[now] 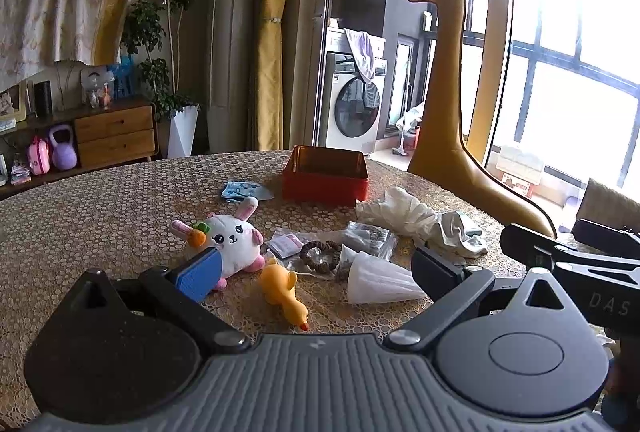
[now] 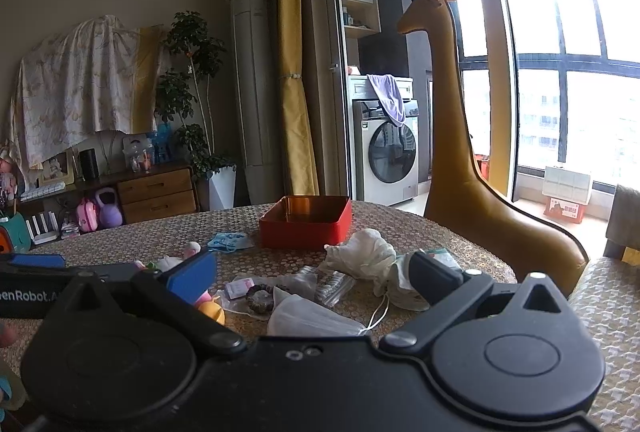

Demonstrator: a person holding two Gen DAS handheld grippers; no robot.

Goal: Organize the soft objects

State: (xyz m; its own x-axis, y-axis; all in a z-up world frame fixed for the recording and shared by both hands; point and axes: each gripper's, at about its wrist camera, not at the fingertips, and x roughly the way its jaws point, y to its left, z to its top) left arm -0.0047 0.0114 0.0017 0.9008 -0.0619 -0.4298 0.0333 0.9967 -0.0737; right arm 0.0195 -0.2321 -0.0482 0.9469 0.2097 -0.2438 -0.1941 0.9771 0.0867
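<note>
A white plush rabbit [image 1: 234,238] lies on the patterned table [image 1: 80,216], beside a yellow rubber duck [image 1: 284,292]. A white face mask [image 1: 380,280], a brown scrunchie [image 1: 318,254], a white crumpled cloth [image 1: 400,211] and a blue mask [image 1: 244,190] lie around them. An open red tin box [image 1: 325,173] stands behind. My left gripper [image 1: 316,272] is open and empty, above the duck and the scrunchie. My right gripper [image 2: 312,280] is open and empty, above the scrunchie [image 2: 260,298] and the face mask [image 2: 312,318]. The red box [image 2: 306,223] shows beyond.
Small plastic packets [image 1: 370,238] lie among the soft things. A tall yellow giraffe figure [image 1: 444,91] stands past the table's far right edge. A washing machine [image 1: 352,103], a curtain and a wooden sideboard [image 1: 114,131] are in the background.
</note>
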